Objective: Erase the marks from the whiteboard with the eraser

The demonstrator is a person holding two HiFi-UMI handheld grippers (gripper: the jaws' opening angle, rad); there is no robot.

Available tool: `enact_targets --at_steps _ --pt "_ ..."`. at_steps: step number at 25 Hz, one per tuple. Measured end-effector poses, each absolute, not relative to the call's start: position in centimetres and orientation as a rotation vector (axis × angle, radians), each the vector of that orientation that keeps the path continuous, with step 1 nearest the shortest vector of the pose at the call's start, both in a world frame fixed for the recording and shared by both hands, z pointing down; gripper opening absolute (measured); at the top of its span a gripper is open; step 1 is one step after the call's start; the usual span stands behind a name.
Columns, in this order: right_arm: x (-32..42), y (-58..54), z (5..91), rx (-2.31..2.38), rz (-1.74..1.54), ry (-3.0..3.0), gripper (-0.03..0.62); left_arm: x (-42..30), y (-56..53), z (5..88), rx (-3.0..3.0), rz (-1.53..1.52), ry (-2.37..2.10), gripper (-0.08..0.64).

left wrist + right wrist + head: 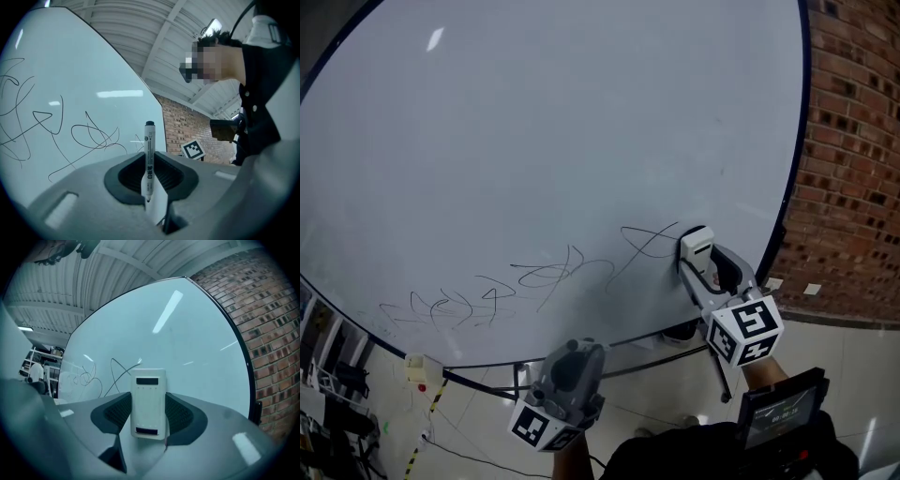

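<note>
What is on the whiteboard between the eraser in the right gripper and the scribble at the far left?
In the head view, more black scribbles lie across the whiteboard between them; that stretch is not bare.

Whiteboard (534, 122): black scribbled marks (553, 277) across lower part; eraser (696, 246) at marks' right end.

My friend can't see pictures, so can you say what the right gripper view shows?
The right gripper has its jaws shut on a white eraser, held upright in front of a whiteboard. Black scribbles mark the board's left part, and a brick wall stands at the right.
</note>
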State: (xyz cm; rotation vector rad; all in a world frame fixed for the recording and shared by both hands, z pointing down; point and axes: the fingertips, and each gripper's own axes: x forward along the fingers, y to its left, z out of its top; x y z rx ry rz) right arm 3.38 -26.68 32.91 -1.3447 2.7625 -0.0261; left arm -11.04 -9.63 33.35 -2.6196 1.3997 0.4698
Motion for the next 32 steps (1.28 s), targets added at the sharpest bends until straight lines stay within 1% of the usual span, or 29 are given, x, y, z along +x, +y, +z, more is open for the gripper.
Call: enact_targets --at_steps 7,13,19,22,25,32 --pt "3.1 -26.7 40.2 -1.438 -0.076 2.814 0.23 -11.3 -9.1 33.3 -2.635 0.49 1.381 0.057" --pt "3.1 -27.1 46.7 -1.516 -0.131 2.8 0.23 -14.0 -8.0 32.0 -2.66 0.53 1.291 0.058" --pt "3.4 -27.0 48.2 -1.565 -0.195 2.769 0.23 -16.6 -7.2 32.8 -2.705 0.512 1.238 0.057" --pt "3.5 -27.0 47.3 -1.551 -0.211 2.766 0.23 -16.8 -7.3 32.9 -2.708 0.5 1.245 0.057" --pt "3.6 -27.1 44.0 -1.519 -0.189 2.74 0.23 -16.6 -7.7 32.8 -2.699 0.481 1.246 0.058" --pt "2.6 -26.5 29.5 -1.419 0.033 2.657 0.23 -15.2 -8.2 31.0 -2.666 0.514 1.22 0.057"
